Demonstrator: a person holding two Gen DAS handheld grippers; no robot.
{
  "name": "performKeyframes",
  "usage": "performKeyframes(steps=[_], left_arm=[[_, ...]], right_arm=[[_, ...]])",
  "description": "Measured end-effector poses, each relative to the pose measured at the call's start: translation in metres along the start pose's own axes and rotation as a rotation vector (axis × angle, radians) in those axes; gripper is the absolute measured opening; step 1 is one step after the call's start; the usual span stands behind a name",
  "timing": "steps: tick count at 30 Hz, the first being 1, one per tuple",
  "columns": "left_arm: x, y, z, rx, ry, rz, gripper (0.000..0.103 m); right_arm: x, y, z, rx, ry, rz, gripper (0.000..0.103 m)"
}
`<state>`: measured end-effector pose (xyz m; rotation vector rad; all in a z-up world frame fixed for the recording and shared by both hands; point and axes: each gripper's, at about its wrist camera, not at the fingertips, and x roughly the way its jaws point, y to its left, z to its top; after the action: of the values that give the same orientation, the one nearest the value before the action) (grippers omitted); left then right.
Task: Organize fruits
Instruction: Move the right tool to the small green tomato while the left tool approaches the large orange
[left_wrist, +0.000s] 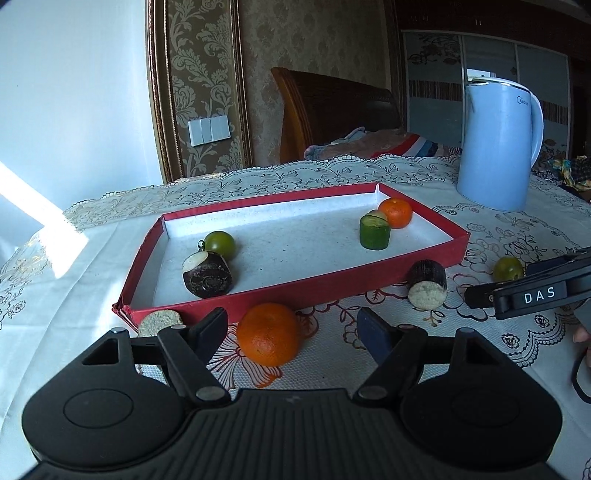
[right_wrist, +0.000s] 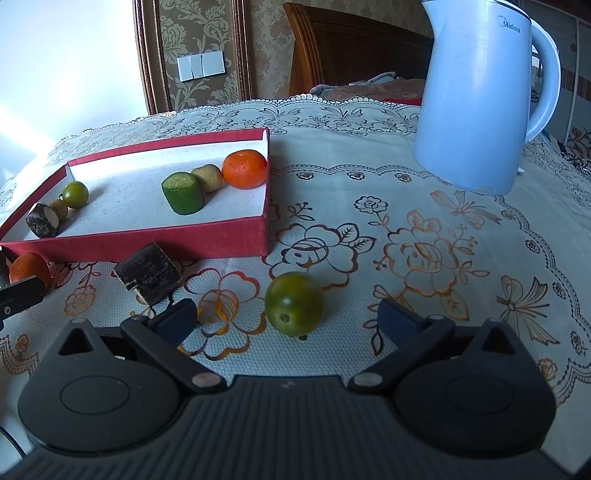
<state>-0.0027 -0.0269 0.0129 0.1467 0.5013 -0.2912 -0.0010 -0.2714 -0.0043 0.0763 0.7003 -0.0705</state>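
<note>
An orange (left_wrist: 267, 334) lies on the embroidered tablecloth (right_wrist: 424, 236) just in front of the red tray's (left_wrist: 295, 291) near wall, between the spread fingers of the left gripper (left_wrist: 291, 330); the pads are not seen to press on it, so the jaws stand apart around it. In the right wrist view this orange (right_wrist: 28, 266) is seen only at nine o'clock, partly hidden behind a black finger of the left gripper.

A green tomato (right_wrist: 294, 303) is framed between the wide-open fingers of the right gripper (right_wrist: 288, 319), untouched. In the left wrist view the same tomato (left_wrist: 508, 268) is reduced to a small shape at three o'clock, just above the right gripper's black body marked "DAS".

A dark cut cylinder with a pale end (left_wrist: 426, 282) lies on the cloth just outside the tray's near wall. Another pale cut end (left_wrist: 160, 322), at the tray's near left corner, is shown only by the left wrist camera.

Inside the tray, a second green tomato (left_wrist: 219, 242) and a dark cut piece (left_wrist: 207, 275) are grouped at the left end; a green cut cylinder (left_wrist: 375, 232) and a second orange (left_wrist: 396, 213) at the far right. Two small tan fruits, one beside each group (right_wrist: 208, 178) (right_wrist: 59, 209), are made plain only by the right wrist camera.

A pale blue kettle (right_wrist: 476, 96) stands at one o'clock, well apart from the tray.
</note>
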Motion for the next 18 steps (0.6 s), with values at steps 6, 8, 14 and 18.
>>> performKeyframes(steps=[6, 8, 14, 18], left_arm=[[0.012, 0.0, -0.002, 0.006, 0.066, -0.018, 0.077], [0.017, -0.002, -0.003, 0.016, 0.095, -0.004, 0.077], [0.021, 0.003, -0.002, -0.017, 0.096, 0.036, 0.077], [0.028, 0.006, -0.001, -0.032, 0.129, 0.049, 0.078]], right_arm=[[0.0, 0.0, 0.0, 0.0, 0.0, 0.001, 0.103], [0.0, 0.0, 0.0, 0.001, -0.001, 0.001, 0.103], [0.001, 0.0, 0.001, 0.001, 0.0, 0.001, 0.103], [0.001, 0.0, 0.0, 0.0, -0.001, 0.0, 0.103]])
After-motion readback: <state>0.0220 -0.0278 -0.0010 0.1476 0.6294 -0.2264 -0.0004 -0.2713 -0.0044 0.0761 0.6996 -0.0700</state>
